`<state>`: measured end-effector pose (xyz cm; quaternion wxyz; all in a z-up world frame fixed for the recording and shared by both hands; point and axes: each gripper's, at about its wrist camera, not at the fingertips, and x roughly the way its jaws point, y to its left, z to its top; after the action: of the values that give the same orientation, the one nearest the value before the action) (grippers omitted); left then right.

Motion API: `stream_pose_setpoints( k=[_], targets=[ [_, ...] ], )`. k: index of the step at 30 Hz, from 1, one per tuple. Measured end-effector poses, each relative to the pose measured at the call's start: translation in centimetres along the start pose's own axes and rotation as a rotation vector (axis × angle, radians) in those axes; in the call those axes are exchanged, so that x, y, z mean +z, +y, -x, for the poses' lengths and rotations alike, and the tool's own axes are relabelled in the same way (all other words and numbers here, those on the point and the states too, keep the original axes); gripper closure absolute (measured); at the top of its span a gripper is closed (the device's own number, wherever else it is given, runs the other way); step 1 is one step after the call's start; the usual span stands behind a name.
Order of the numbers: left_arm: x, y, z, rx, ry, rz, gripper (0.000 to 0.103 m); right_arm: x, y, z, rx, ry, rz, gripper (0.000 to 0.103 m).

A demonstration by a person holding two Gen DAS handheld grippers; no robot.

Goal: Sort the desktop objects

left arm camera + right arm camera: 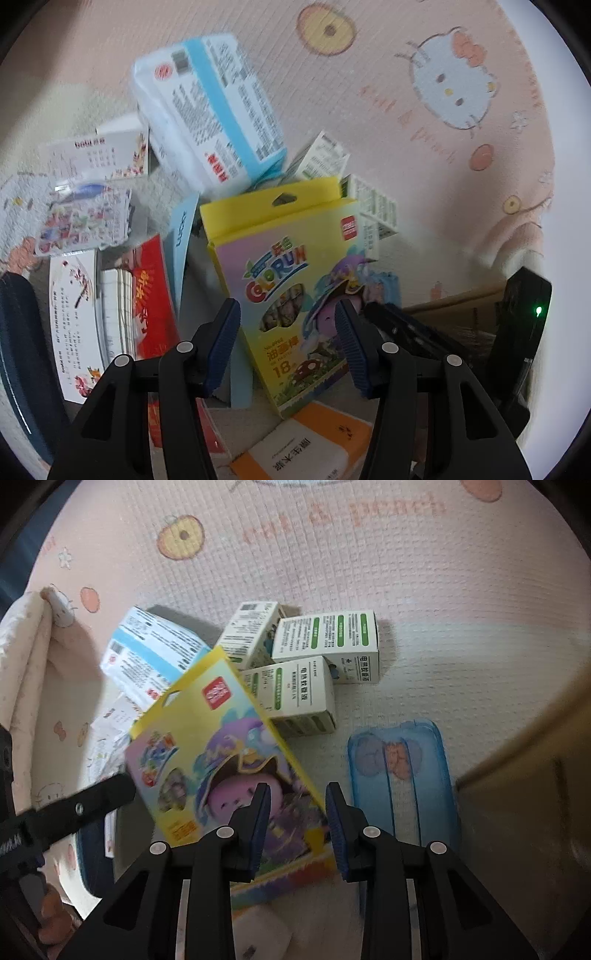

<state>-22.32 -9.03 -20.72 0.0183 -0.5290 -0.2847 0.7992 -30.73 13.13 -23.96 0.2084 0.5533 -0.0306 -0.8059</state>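
The left gripper (288,332) is being held spread wide, its blue pads standing on either side of a yellow crayon box (295,295) without pressing on it. The right gripper (295,823) is being held partly spread over the same crayon box (221,775); whether its pads are touching the box cannot be told. The box is being shown tilted, lying across a pile of other things, with a purple cartoon figure and a window of crayons on its face.

Behind it, a white and blue packet (207,110) is lying propped up, and three small white and green boxes (325,646) are crowding together just beside the crayon box's top end. A clear blue case (402,775) is lying flat to the right of the right gripper. Cards and a red booklet (151,295) are spread to the left, and an orange and white box (306,443) is lying under the crayon box's lower edge. Everything is resting on a pink cartoon cloth (406,129).

The lower corners of the crayon box are being hidden by the grippers, and the small print is too blurred to be read.
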Motion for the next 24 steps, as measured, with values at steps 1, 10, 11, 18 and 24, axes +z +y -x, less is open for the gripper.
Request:
stream_pose_setpoints(
  k=[1,10,11,18,24],
  targets=[
    [0.0,0.1,-0.3,0.007,0.008,0.005,0.045,0.2,-0.3,-0.4,0.007,0.008,-0.010,0.076],
    [0.3,1.4,-1.5,0.061,0.007,0.014,0.081,-0.3,-1.3,-0.6,0.078,-0.003,-0.095,0.074],
    [0.7,1.8,-1.6,0.037,0.009,0.026,0.082,-0.3,-1.0,-0.6,0.066,0.006,-0.085,0.074],
    [2.4,1.6,-2.1,0.031,0.034,-0.013,0.079,-2.1,0.5,-0.1,0.055,0.091,0.068,0.073],
    [1.4,1.0,-2.0,0.003,0.040,-0.033,0.055,-0.8,-0.8,-1.0,0.124,0.041,-0.024,0.061]
  ],
)
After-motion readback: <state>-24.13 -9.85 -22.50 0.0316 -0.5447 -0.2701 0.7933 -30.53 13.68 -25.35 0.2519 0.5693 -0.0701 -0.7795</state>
